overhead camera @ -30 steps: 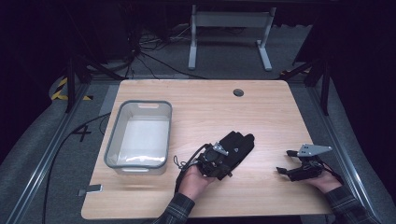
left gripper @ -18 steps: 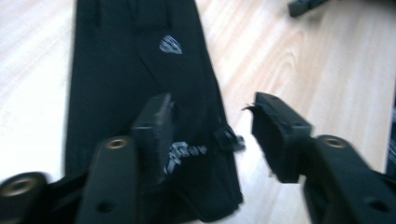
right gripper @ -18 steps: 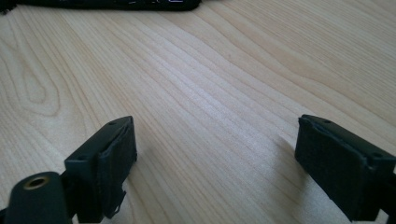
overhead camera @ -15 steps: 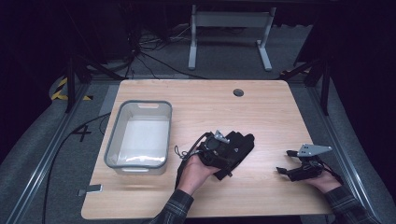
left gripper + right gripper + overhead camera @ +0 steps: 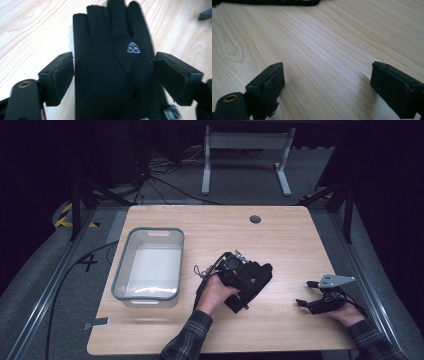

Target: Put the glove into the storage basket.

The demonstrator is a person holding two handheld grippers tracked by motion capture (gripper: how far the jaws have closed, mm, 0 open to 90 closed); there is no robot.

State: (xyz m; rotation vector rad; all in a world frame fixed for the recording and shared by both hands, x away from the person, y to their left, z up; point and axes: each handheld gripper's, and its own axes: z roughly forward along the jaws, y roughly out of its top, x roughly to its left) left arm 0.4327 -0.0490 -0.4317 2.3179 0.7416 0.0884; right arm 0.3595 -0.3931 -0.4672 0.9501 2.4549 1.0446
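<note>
From the high view I see a black fabric glove [image 5: 252, 279] lying flat on the light wooden table [image 5: 280, 235], a little right of centre, its fingers pointing away and to the right. My left gripper [image 5: 239, 276] lies over the glove's near end, the left hand [image 5: 216, 292] wrapped round the body and the plaid sleeve [image 5: 187, 340] coming in from the bottom edge. A clear plastic bin with a grey rim [image 5: 148, 265] stands well apart to the left. My right gripper [image 5: 306, 299] rests low near the table's right edge, well apart from the glove, its grey three-cornered plate on top.

In the left gripper view the glove [image 5: 112, 65] runs straight up between the jaws: matte black, fingers together at the top, a small silver emblem [image 5: 132, 47] on the back. The jaws have just been opening and now stand wide at either side of it; the pads [image 5: 62, 77] press nothing.

In the right gripper view my jaws are spread wide over bare wood [image 5: 332, 50] with nothing between them; the glove's dark edge [image 5: 274, 2] shows at the top.
</note>
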